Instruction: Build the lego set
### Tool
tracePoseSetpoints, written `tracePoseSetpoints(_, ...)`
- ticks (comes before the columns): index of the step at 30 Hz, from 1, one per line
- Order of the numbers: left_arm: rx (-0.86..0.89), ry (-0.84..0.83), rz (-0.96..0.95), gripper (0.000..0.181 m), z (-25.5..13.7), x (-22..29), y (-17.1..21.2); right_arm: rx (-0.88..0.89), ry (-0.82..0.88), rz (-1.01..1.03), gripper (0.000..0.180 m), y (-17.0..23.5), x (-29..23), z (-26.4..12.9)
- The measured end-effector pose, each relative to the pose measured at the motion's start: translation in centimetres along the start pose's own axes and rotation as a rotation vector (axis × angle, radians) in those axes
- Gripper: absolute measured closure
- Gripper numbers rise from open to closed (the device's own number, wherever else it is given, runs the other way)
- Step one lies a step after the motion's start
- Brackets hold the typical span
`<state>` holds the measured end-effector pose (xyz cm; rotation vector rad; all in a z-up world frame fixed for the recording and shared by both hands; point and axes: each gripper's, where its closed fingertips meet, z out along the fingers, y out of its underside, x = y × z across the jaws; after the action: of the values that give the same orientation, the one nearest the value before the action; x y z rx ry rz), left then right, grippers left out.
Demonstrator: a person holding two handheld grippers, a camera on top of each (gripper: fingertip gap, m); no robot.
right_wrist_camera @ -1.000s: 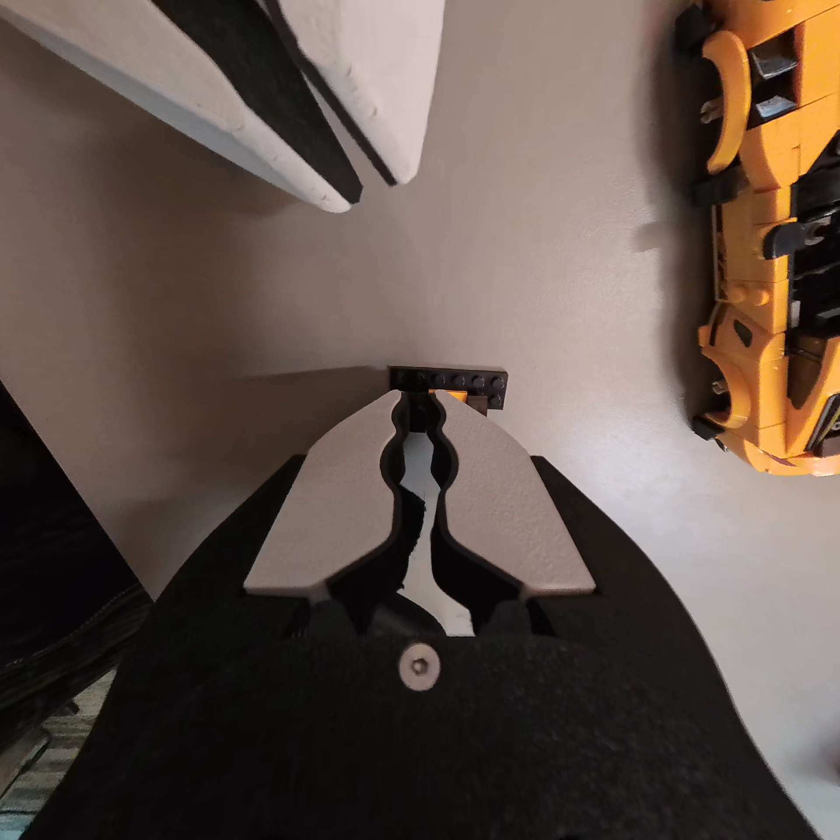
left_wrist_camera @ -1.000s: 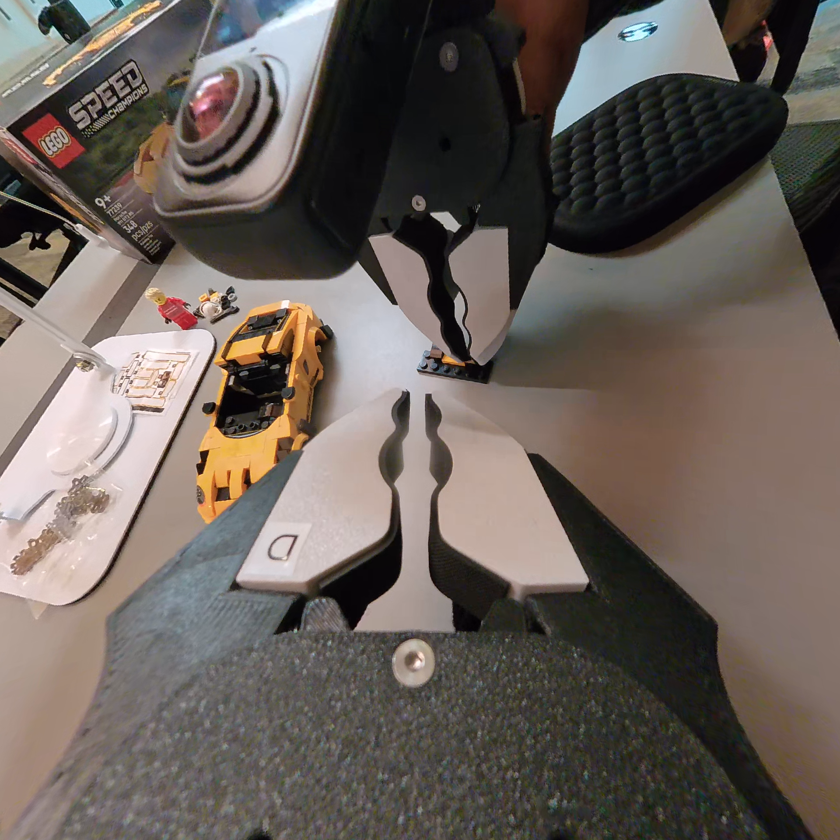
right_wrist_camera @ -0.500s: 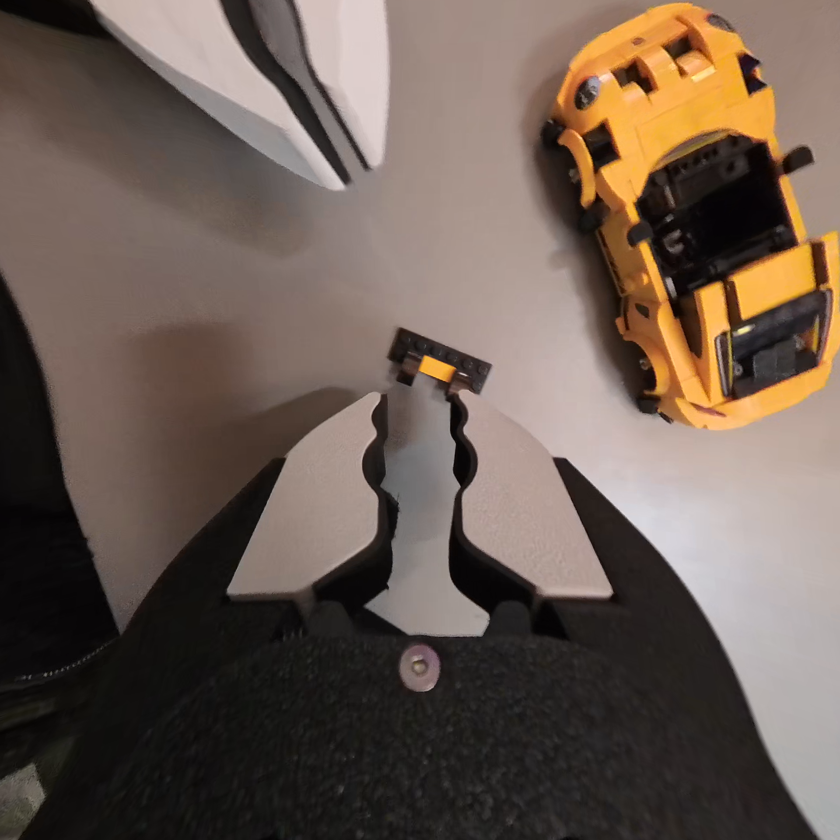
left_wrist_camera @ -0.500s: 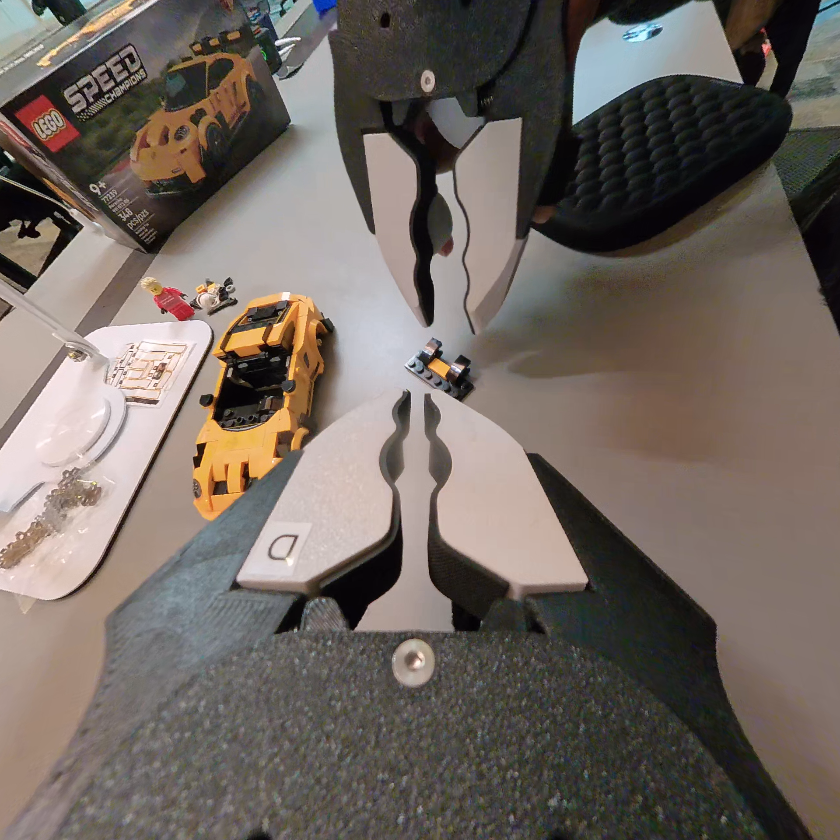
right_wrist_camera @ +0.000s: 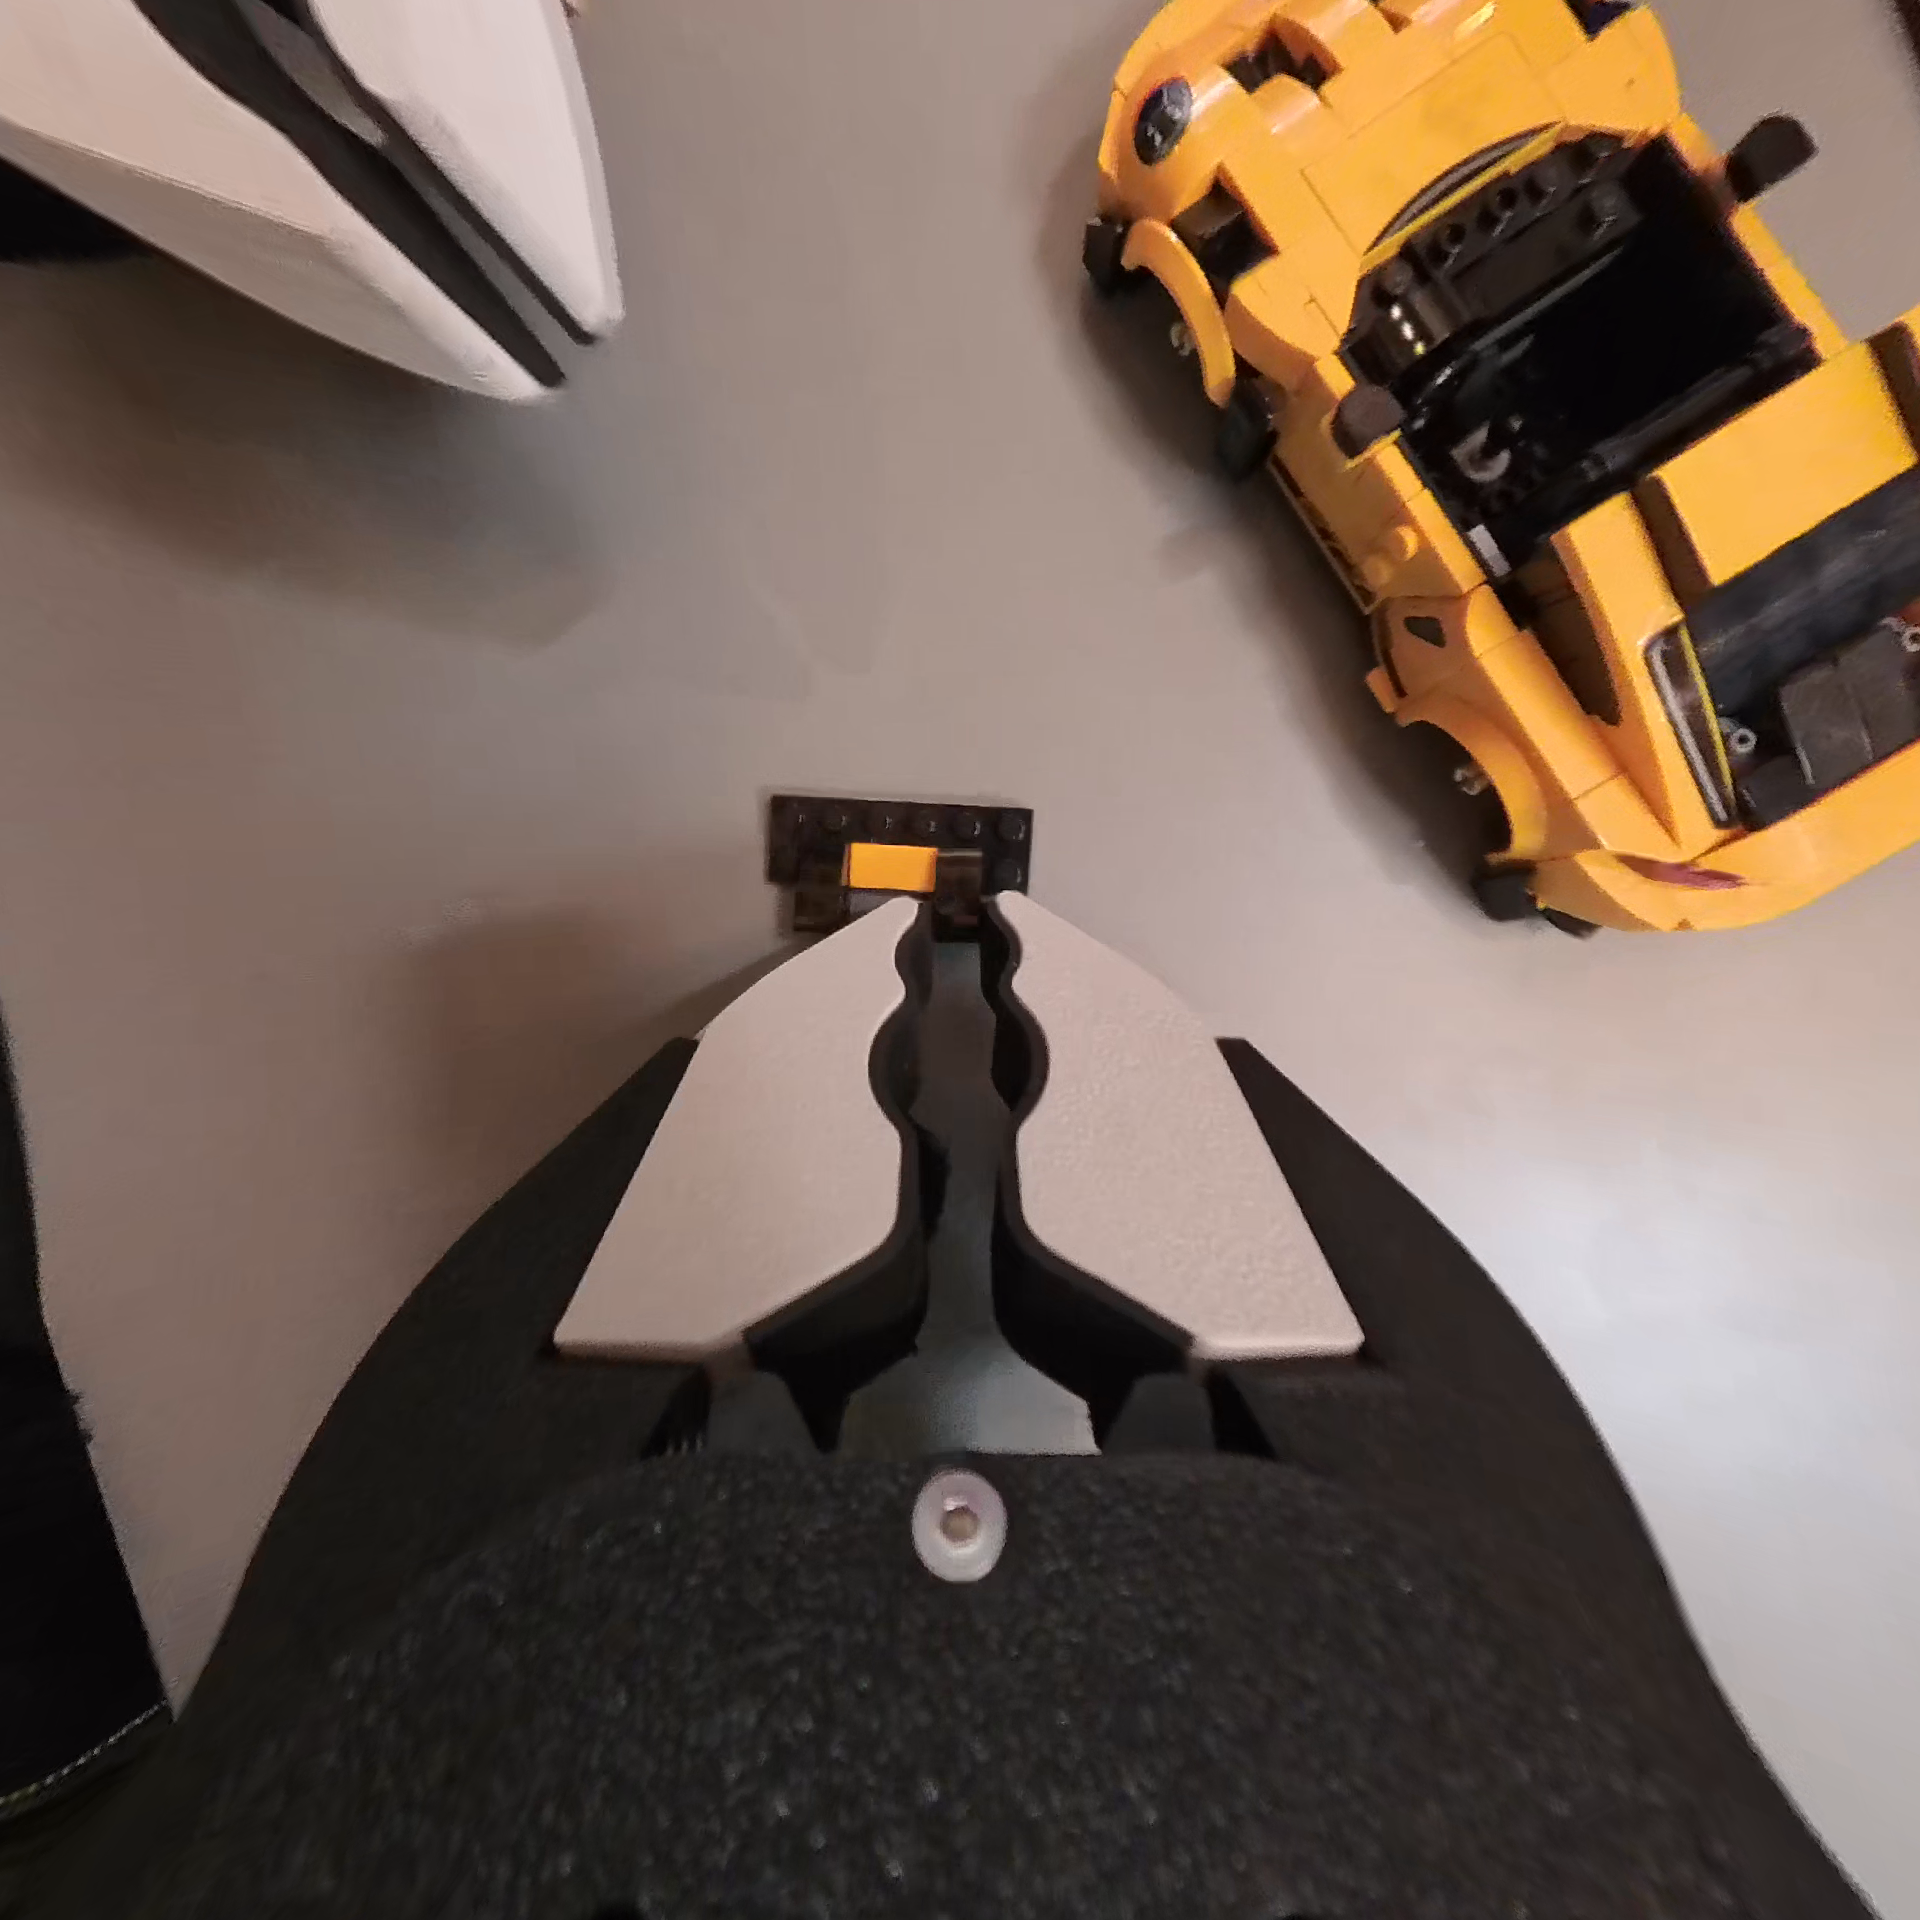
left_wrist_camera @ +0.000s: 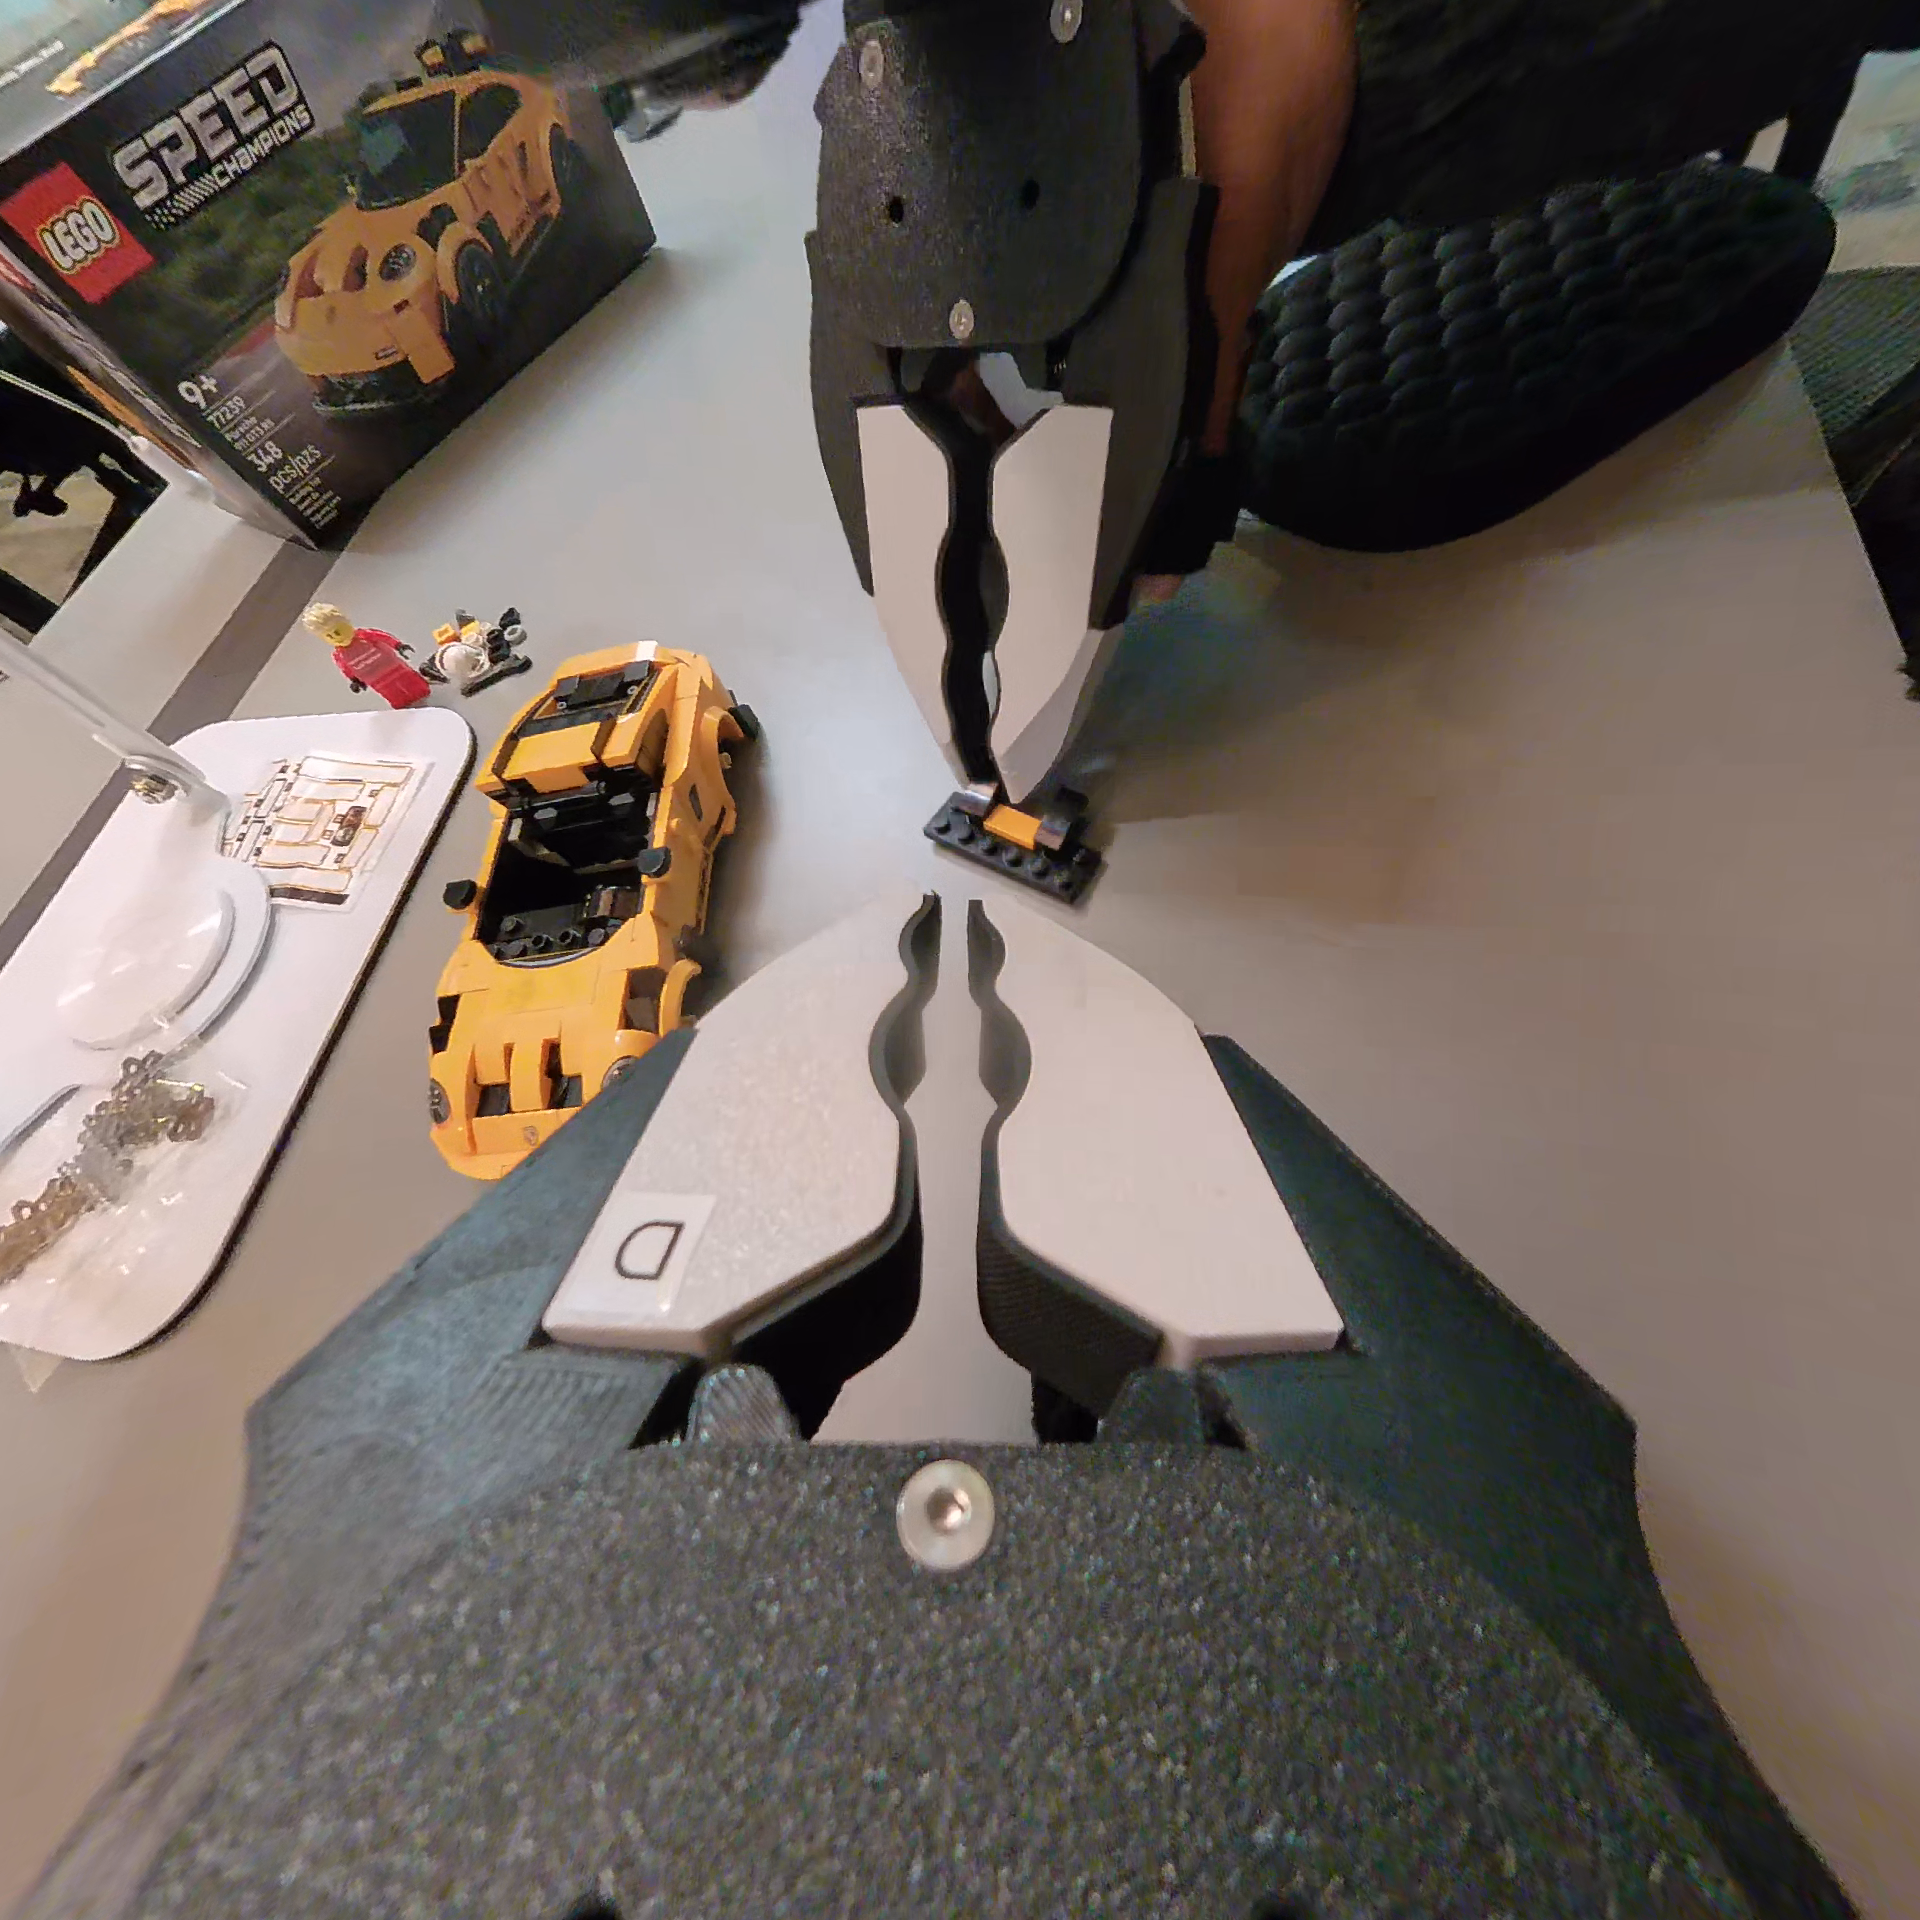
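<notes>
A small black plate with an orange tile and black clip pieces lies on the grey table, also in the right wrist view. My right gripper points down at it, and its tips are shut on the black piece beside the orange tile. The left wrist view shows it from the front. My left gripper is shut with nothing in it, just short of the plate; it shows at the upper left of the right wrist view. The yellow car stands to the left with its cabin open.
The set's box stands at the back left. A minifigure and a small heap of parts lie near it. A white board holds a sticker sheet and a parts bag. A black padded seat is behind the table. My hands' fingertips stand some 9 cm from each other. The right tips stand about 25 cm off the minifigure.
The right gripper let go of the small plate, rose with its jaws wide, then came down and closed on the plate's black piece again. The plate turned a little. The left gripper stayed put.
</notes>
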<state>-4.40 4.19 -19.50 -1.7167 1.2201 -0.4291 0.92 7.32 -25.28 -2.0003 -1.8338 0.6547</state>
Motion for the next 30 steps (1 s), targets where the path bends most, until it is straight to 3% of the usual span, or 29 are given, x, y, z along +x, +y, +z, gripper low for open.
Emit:
tracePoseSetpoints(7, 0.051, -0.017, 0.003, 0.175, -0.4, -0.1, -1.0, 0.659, -0.275, 0.078, 0.172, -5.4, -2.8, -6.7)
tracePoseSetpoints(11, 0.153, -0.018, 0.019, 0.171, -1.2, 0.1, -2.7, 0.849, -0.416, 0.089, 0.172, -6.6, -4.6, -9.4)
tracePoseSetpoints(18, 0.294, 0.076, 0.026, 0.169, -2.3, 1.9, -5.0, 0.922, -0.514, 0.031, 0.172, -7.5, -6.7, -10.5)
tracePoseSetpoints(25, 0.411, 0.201, -0.133, 0.137, -3.1, 2.8, -6.9, 0.920, -0.490, -0.014, 0.172, -8.2, -7.3, -10.1)
tracePoseSetpoints(30, 0.431, 0.210, -0.160, 0.136, -3.3, 2.7, -7.1, 0.900, -0.476, -0.018, 0.172, -8.2, -7.2, -9.4)
